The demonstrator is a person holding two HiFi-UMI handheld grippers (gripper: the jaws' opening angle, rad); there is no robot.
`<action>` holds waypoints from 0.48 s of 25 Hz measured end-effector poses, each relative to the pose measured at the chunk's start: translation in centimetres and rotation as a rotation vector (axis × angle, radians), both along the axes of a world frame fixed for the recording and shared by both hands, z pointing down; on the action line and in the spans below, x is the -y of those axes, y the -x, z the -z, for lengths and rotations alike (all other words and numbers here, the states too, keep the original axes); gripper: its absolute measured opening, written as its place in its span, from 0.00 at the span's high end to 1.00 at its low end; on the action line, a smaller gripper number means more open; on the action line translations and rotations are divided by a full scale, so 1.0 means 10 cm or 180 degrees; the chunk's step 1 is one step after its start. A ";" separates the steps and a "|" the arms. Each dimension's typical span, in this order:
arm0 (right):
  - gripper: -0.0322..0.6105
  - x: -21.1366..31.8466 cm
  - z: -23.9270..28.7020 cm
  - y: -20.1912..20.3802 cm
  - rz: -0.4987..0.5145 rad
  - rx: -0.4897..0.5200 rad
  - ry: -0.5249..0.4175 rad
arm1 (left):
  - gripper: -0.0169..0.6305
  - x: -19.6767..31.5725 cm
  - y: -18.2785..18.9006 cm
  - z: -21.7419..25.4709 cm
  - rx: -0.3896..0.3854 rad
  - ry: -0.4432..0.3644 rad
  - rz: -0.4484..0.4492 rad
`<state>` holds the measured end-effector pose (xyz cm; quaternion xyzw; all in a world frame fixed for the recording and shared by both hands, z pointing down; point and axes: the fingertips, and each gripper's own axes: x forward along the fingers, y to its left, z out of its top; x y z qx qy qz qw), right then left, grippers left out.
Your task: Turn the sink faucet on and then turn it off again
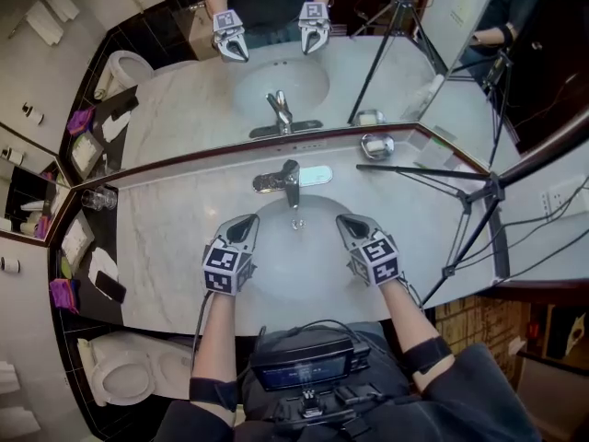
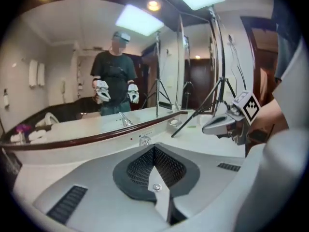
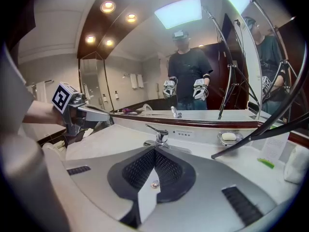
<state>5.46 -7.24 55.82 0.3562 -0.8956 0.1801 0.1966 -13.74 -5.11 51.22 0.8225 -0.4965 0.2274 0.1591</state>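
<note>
The faucet (image 1: 287,180) is a chrome single-lever mixer. It stands at the back edge of the oval sink basin (image 1: 276,279), set into the pale marble worktop (image 1: 166,238) just below the mirror (image 1: 184,109). No stream of water shows under its spout.

The left gripper (image 1: 241,231) and the right gripper (image 1: 350,226) hang over the basin's left and right halves, both aimed toward the faucet but clear of it. On each, the fingers are pressed together with nothing between them. The faucet sits ahead of the two, roughly midway between them.

The faucet should feel rigid and fixed, since its body is bolted to the worktop and only the lever (image 3: 157,129) is likely to move. In the right gripper view, that lever is a slim polished bar rising from the top of the body. Polished metal is probably slick, so a pinch on it could slide, all the more if it is wet.

The free tip of the lever looks like the best place to act, because the leverage is greatest there and little force should be needed. Closed fingers could nudge it up from beneath and press it down from above. Or the fingers could open narrowly and grip the bar across its flat sides. A gentle, steady push seems enough. The soap dish (image 1: 377,144) to the right lies well apart from this work.
</note>
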 end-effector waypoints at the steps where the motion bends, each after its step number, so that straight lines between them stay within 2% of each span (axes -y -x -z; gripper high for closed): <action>1: 0.92 0.00 0.01 0.01 0.0006 -0.0002 -0.0008 | 0.97 -0.04 0.05 -0.02 -0.0117 -0.0007 0.0119; 5: 0.92 -0.02 0.03 0.05 0.0034 -0.0040 -0.0032 | 0.97 -0.20 0.22 -0.07 -0.0287 -0.0060 0.0374; 12: 0.92 -0.11 -0.01 0.13 0.0096 -0.0130 -0.0061 | 0.97 -0.34 0.36 -0.07 -0.0300 -0.0126 0.0559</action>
